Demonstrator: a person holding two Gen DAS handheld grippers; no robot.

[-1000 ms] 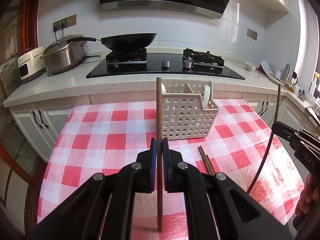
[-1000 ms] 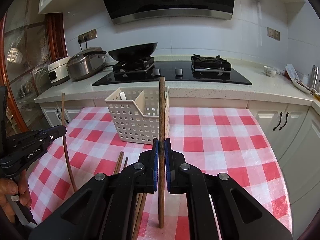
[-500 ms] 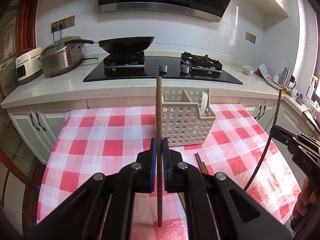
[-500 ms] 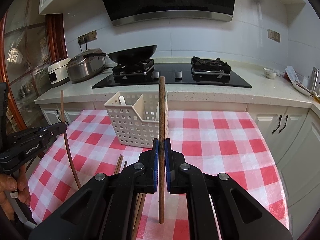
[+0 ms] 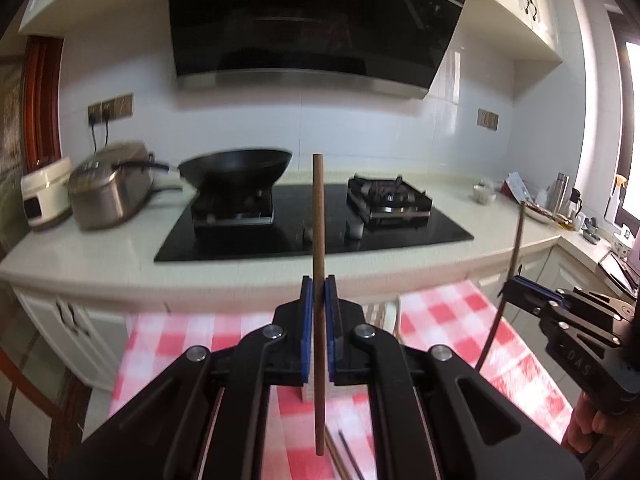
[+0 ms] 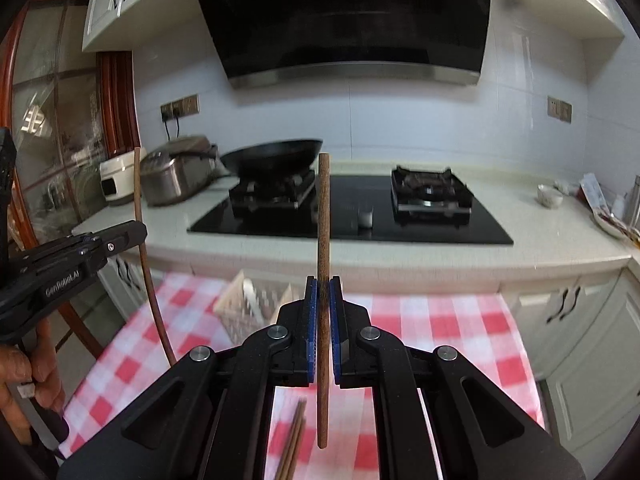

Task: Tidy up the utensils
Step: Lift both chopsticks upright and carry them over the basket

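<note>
Two chopsticks are held, one per gripper. From the left wrist camera, the left gripper (image 5: 319,320) has its jaws clamped on a brown chopstick (image 5: 319,240) that stands upright, its long axis vertical, top end up before the black hob (image 5: 280,232) and bottom end hanging above the red-checked desk (image 5: 448,308). Loose chopsticks (image 5: 340,456) lie flat on the cloth near the lower tip, long axes running near to far. A white basket (image 5: 384,312) is mostly hidden behind the jaws. At right, the right gripper (image 5: 508,288) pinches a second chopstick (image 5: 516,240), also roughly upright, leaning slightly in this fisheye view. A black wok (image 5: 236,164) sits on the far left burner.

From the right wrist camera, the right gripper (image 6: 324,312) is clamped on its chopstick (image 6: 323,220), vertical, top end up, lower end above the checked desk (image 6: 432,320). The loose chopsticks (image 6: 294,440) lie near, just left of that tip. The white basket (image 6: 248,304) stands on the cloth, left of and beyond the jaws, blurred. At far left, the left gripper (image 6: 140,234) grips its chopstick (image 6: 138,184) near mid-length, near upright, well apart from the other.
</note>
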